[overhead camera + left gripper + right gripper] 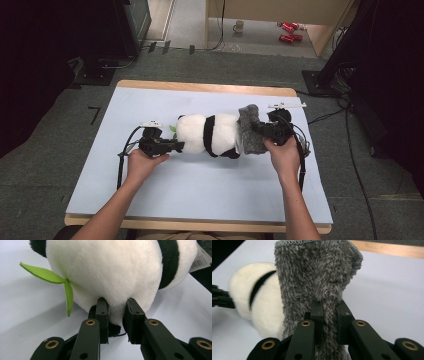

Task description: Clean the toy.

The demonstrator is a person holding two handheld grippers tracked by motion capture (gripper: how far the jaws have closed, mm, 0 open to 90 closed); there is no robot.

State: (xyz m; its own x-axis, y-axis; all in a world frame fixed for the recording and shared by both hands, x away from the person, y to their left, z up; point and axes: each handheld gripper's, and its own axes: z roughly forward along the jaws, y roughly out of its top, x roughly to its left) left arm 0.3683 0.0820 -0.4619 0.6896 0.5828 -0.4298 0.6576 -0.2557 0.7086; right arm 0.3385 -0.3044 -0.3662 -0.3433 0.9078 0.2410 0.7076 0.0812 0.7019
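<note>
Plush panda (207, 134): white body with black bands, lying on its side near the middle of the pale blue table cover (200, 185). We read its long axis as running left to right across the table, one end toward each hand.

Grey fleece sleeve (250, 129): shaggy fabric, sitting over the panda's right end. In the right gripper view it stands up as a tube (317, 277), its stitched rim at the top, with the panda's white body (252, 297) just beside and behind it.

Green felt leaf (50, 278): attached at the panda's left end, sticking out toward the far side.

Left gripper (116, 312): jaws drawn narrow, pinching a fold of white plush at the panda's left end. It lies level with the table, pointing along the panda's axis.

Right gripper (329, 315): jaws drawn narrow on a fold of the grey fleece, at the panda's opposite end.

Relation that matters: the two grips sit at opposite ends of one line. We judge that the sleeve travels along that axis, so the right hand, the nearer to the sleeve, works it while the left anchors the panda.

Paper tag (201, 261): barcode label, at the panda's far end.
</note>
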